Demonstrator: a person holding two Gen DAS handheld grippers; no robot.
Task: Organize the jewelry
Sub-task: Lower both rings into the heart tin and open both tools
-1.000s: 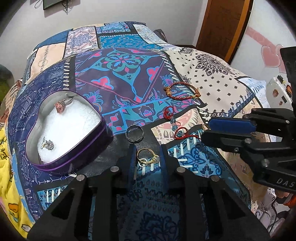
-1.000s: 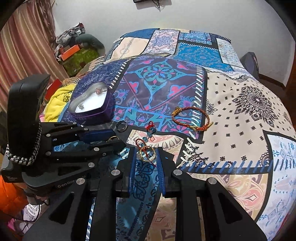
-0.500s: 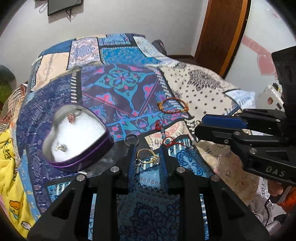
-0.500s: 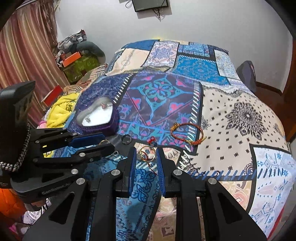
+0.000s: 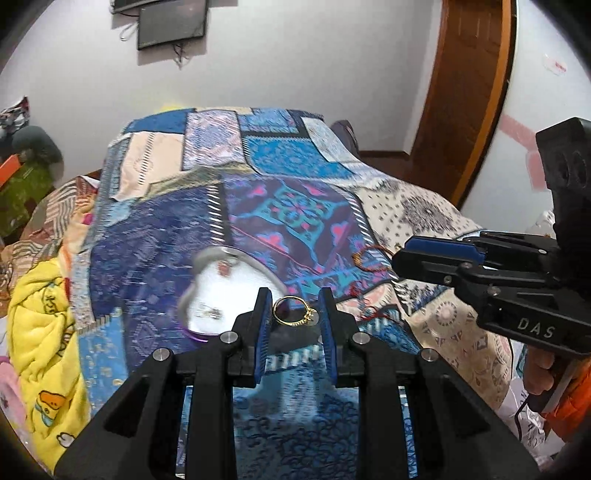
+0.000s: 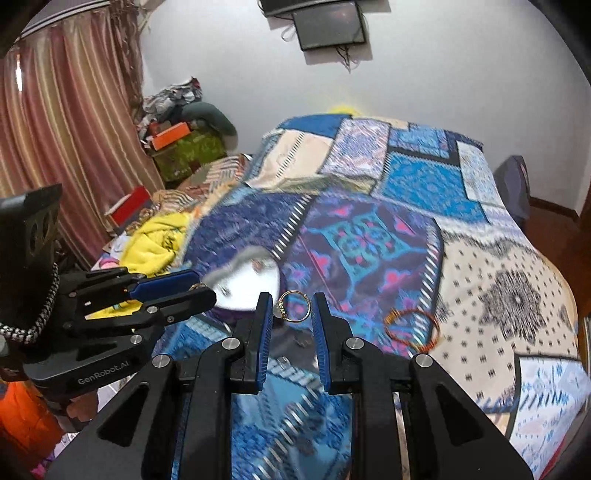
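My left gripper point(image 5: 294, 308) is shut on a gold ring point(image 5: 293, 312) and holds it raised above the patchwork bedspread point(image 5: 295, 206). My right gripper point(image 6: 293, 312) is shut on another gold ring point(image 6: 293, 311), also lifted. The purple heart-shaped tin point(image 5: 221, 291) with a white lining lies just beyond the left fingertips, blurred, with small jewelry pieces inside; it also shows in the right wrist view point(image 6: 251, 284). An orange-red bracelet point(image 6: 412, 326) lies on the bedspread to the right. A red cord piece point(image 5: 369, 314) lies near the left gripper.
A yellow blanket point(image 5: 40, 332) lies off the bed's left side. Boxes and clothes point(image 6: 181, 144) are piled by the curtain point(image 6: 62, 147). A wooden door point(image 5: 465, 92) stands at the right. A screen point(image 6: 328, 22) hangs on the wall.
Both grippers have risen and pulled back from the bed, each carrying its gold ring. The tin and bracelet now look smaller and blurred by motion.
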